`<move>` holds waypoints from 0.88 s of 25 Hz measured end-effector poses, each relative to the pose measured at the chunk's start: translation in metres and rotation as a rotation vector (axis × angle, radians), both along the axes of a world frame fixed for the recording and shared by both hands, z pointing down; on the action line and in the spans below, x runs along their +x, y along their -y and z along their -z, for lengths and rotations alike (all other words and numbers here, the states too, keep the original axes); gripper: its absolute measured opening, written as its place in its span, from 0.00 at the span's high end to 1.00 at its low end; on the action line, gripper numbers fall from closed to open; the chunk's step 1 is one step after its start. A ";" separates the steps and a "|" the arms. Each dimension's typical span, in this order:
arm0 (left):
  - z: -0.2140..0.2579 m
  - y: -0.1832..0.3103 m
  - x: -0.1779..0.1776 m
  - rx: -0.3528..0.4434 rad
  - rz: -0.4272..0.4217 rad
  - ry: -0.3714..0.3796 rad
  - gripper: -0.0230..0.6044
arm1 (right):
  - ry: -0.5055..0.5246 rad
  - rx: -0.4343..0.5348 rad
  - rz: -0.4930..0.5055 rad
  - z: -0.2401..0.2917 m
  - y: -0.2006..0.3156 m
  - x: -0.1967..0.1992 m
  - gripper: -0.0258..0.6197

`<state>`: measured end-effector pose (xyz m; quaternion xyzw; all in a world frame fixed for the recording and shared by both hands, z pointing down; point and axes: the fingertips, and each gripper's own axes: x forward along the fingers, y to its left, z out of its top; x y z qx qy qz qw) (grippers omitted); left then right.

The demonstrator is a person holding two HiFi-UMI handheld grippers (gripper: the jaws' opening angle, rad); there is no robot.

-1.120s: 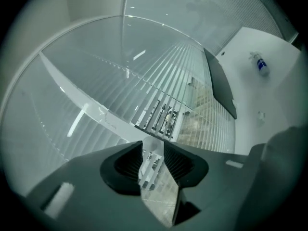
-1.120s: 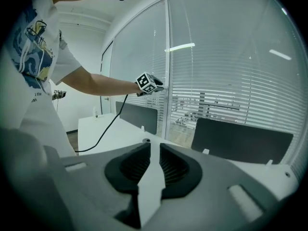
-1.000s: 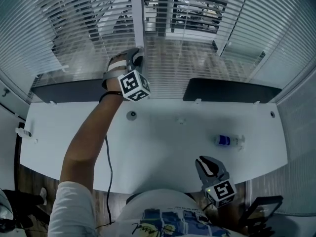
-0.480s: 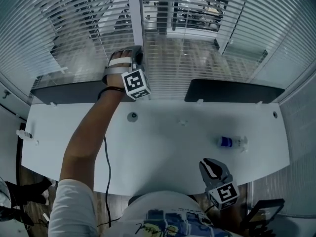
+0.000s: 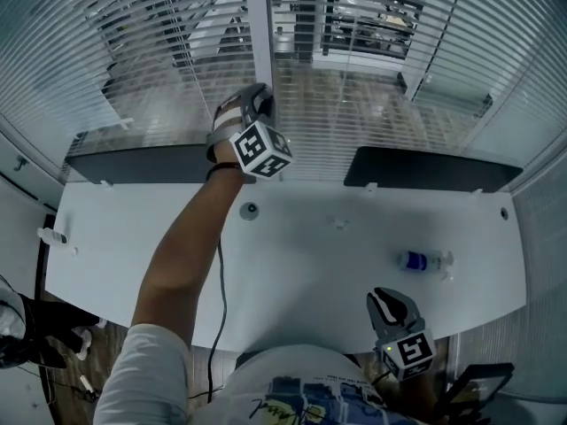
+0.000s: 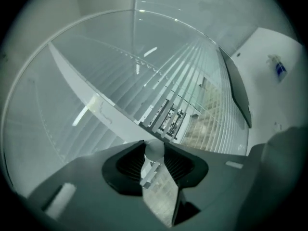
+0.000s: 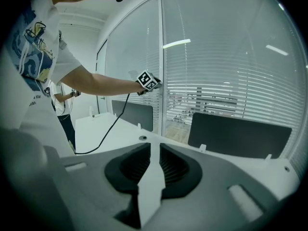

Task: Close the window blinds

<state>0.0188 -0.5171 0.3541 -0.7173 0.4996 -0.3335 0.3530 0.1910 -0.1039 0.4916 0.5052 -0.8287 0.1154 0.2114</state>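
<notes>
My left gripper (image 5: 260,98) was up at the blinds (image 5: 363,104), upper centre of the head view, just beside the window post (image 5: 259,25). Its jaws had just been closing and were clamped on the wand (image 6: 153,154), a pale rod running between them toward the bottom of the left gripper view. I judged the next move to be a twist about that axis, since slats at upper centre showed gaps. The right gripper (image 5: 391,305) hung at the desk (image 5: 301,255) edge, lower right, its jaws slightly apart on nothing. Only the left gripper view showed the wand.
</notes>
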 end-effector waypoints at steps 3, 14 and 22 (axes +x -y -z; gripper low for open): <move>0.003 0.000 -0.003 -0.043 0.022 -0.194 0.76 | 0.002 -0.002 -0.004 0.000 -0.001 0.001 0.89; 0.008 -0.001 -0.020 -0.281 0.071 -1.053 0.76 | 0.014 0.000 -0.020 -0.006 -0.002 0.007 0.89; 0.009 0.000 -0.020 -0.269 0.031 -0.933 0.73 | 0.000 0.006 -0.003 -0.003 -0.001 0.003 0.89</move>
